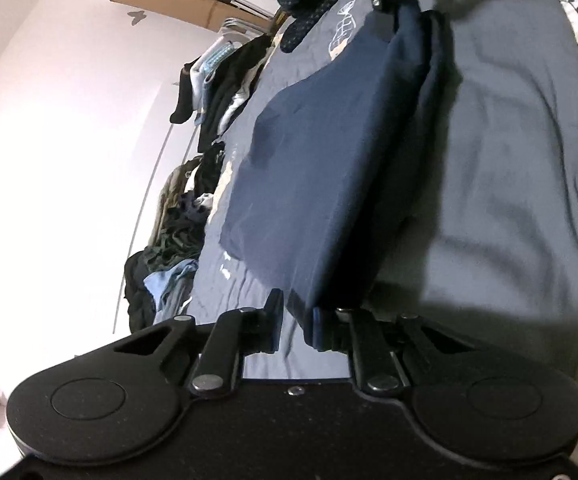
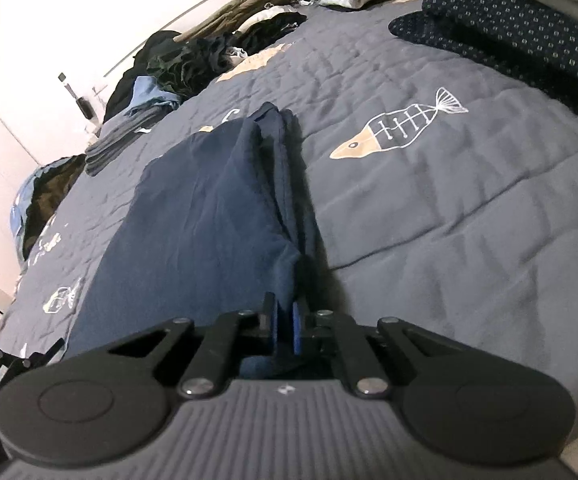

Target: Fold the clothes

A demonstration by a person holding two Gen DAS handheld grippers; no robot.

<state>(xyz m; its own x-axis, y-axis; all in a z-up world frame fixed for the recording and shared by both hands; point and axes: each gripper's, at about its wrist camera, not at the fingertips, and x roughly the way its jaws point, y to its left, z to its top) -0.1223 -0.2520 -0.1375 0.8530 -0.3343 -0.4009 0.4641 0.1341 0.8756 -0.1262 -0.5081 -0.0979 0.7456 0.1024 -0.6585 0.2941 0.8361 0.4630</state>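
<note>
Navy shirt [image 2: 209, 216] lies half folded in the middle of the bed [image 2: 449, 208], on its quilt. Right tool [image 2: 285, 326] pinches one end of its folded edge; left tool [image 1: 295, 320] grips the other end. Loose clothes [image 2: 193, 60] are piled along the bed's far edge.

Your right gripper [image 2: 285, 326] sits low and points forward, its two fingers nearly together, pinching cloth between the blue pads [image 2: 297, 330]. Your left gripper [image 1: 295, 322] is rolled sideways, its fingers set wider apart with fabric between them.
</note>
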